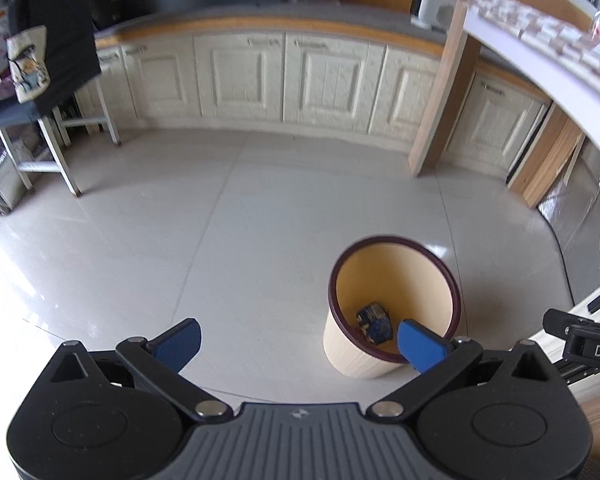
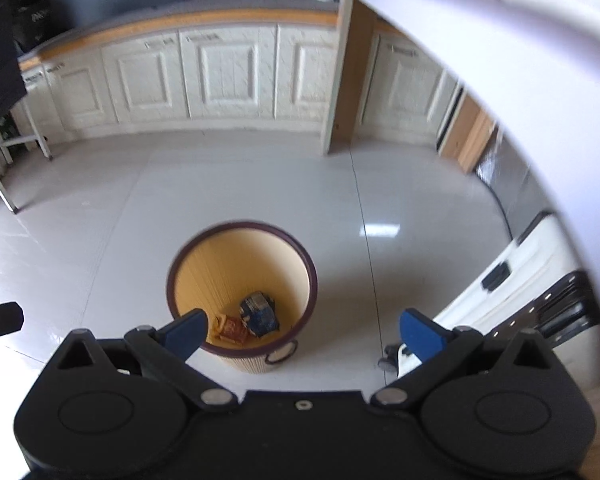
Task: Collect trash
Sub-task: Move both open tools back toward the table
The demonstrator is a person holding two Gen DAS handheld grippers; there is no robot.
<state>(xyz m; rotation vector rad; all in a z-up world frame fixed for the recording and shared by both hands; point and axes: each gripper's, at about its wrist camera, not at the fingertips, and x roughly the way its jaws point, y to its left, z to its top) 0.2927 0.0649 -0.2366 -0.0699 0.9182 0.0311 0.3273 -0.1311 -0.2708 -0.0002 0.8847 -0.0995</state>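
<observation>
Fingers on both the left gripper (image 1: 298, 340) and right gripper (image 2: 302, 332) are wide and empty above the bin (image 2: 242, 276); next, go find more trash.

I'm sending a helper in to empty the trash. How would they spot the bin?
Look at the pale tiled floor in front of the cream cabinets. The bin stands alone there, a round beige ribbed tub with a dark rim. Blue and orange wrappers lie at its bottom.
</observation>
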